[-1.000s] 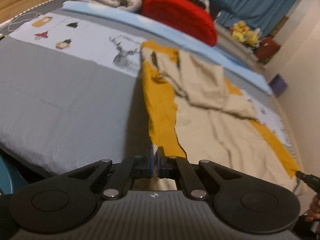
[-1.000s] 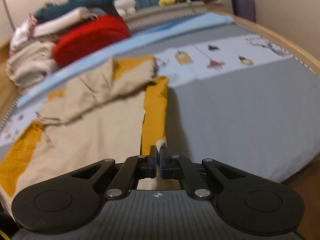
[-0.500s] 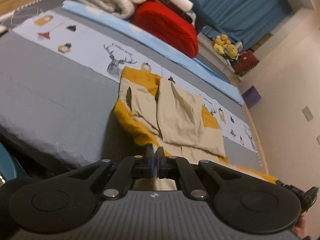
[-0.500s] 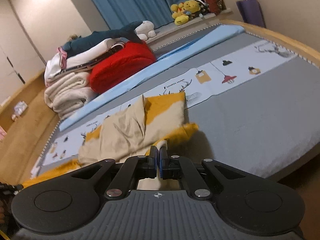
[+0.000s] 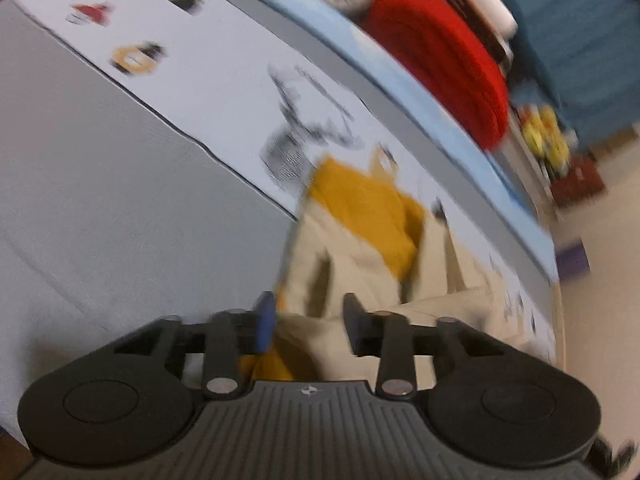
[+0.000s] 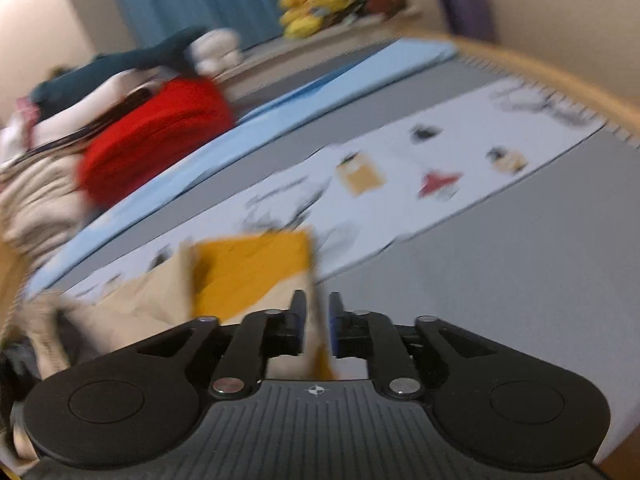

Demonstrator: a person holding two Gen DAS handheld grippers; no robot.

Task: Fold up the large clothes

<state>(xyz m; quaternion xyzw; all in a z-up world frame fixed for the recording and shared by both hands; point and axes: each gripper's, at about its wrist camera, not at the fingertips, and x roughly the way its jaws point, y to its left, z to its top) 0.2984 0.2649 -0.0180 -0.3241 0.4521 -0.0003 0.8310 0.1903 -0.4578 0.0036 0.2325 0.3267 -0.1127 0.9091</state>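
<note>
A beige and mustard-yellow garment (image 5: 360,236) lies folded over itself on the grey bed cover (image 5: 120,208); it also shows in the right wrist view (image 6: 248,276). My left gripper (image 5: 308,320) is open, its jaws apart just above the garment's near left edge. My right gripper (image 6: 318,320) is open by a small gap, with the garment's near right edge lying between and below its jaws. Both views are motion-blurred.
A red cushion (image 5: 440,60) and a stack of folded blankets (image 6: 36,184) sit at the bed's far side. A printed white strip (image 6: 440,168) and a light blue strip (image 6: 320,88) cross the cover. Yellow plush toys (image 6: 312,4) sit by blue curtains.
Both grippers carried the garment's near edge forward over itself, then opened and let it go. The garment now lies shorter, folded onto its far half.
</note>
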